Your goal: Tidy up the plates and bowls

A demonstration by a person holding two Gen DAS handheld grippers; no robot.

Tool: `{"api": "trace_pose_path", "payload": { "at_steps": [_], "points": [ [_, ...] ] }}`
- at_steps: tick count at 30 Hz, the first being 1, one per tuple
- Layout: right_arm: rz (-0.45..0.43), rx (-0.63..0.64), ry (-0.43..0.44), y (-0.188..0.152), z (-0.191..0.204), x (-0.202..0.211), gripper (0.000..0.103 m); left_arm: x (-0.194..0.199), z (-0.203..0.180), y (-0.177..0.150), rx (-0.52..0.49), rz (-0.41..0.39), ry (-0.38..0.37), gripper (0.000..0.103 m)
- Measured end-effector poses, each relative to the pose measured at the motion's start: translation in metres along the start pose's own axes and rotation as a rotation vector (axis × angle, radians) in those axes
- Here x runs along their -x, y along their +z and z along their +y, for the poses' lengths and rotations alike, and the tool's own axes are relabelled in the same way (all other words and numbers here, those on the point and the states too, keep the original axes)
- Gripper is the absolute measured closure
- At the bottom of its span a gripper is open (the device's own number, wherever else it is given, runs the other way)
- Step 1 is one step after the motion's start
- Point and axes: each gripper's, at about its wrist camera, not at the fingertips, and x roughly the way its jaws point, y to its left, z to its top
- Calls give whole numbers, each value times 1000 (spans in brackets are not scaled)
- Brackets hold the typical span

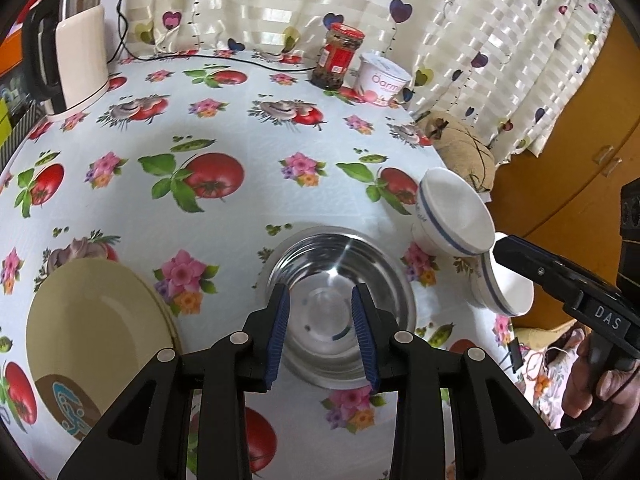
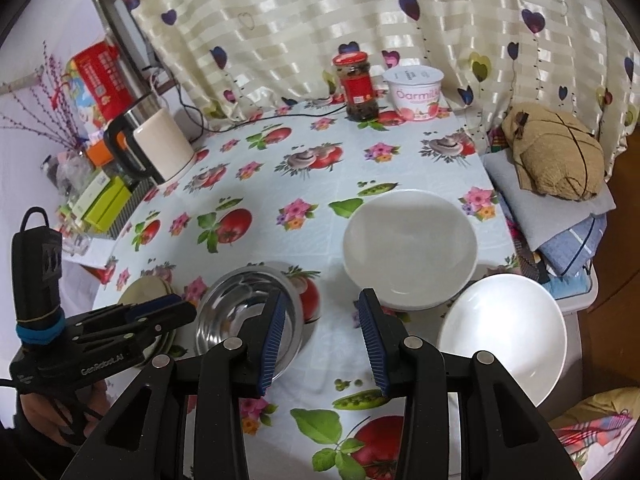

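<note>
A steel bowl (image 1: 340, 308) stands on the flowered tablecloth, and my left gripper (image 1: 320, 292) hangs open just above its near half, holding nothing. To its left lies a yellow plate (image 1: 96, 328). Two white bowls with a blue stripe sit at the table's right edge, one farther (image 1: 456, 216) and one nearer (image 1: 506, 292). In the right wrist view my right gripper (image 2: 322, 312) is open and empty over bare cloth, between the steel bowl (image 2: 240, 312) and the farther white bowl (image 2: 410, 244). The nearer white bowl (image 2: 504, 332) is at its right. The yellow plate (image 2: 144, 286) is half hidden behind the left gripper's fingers (image 2: 160, 306).
A white kettle (image 1: 76, 60) with a cable stands at the back left. A red-lidded jar (image 1: 338, 56) and a yogurt tub (image 1: 382, 80) are at the back by the curtain. A brown cushion (image 2: 556, 152) on folded cloths lies past the table's right edge.
</note>
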Motion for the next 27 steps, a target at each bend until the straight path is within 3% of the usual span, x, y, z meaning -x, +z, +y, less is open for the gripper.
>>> {"api": "trace_pose_path", "payload": {
  "at_steps": [27],
  "points": [
    [-58, -134, -116, 13, -76, 5, 65, -31, -59, 38, -73, 2, -92, 70]
  ]
}}
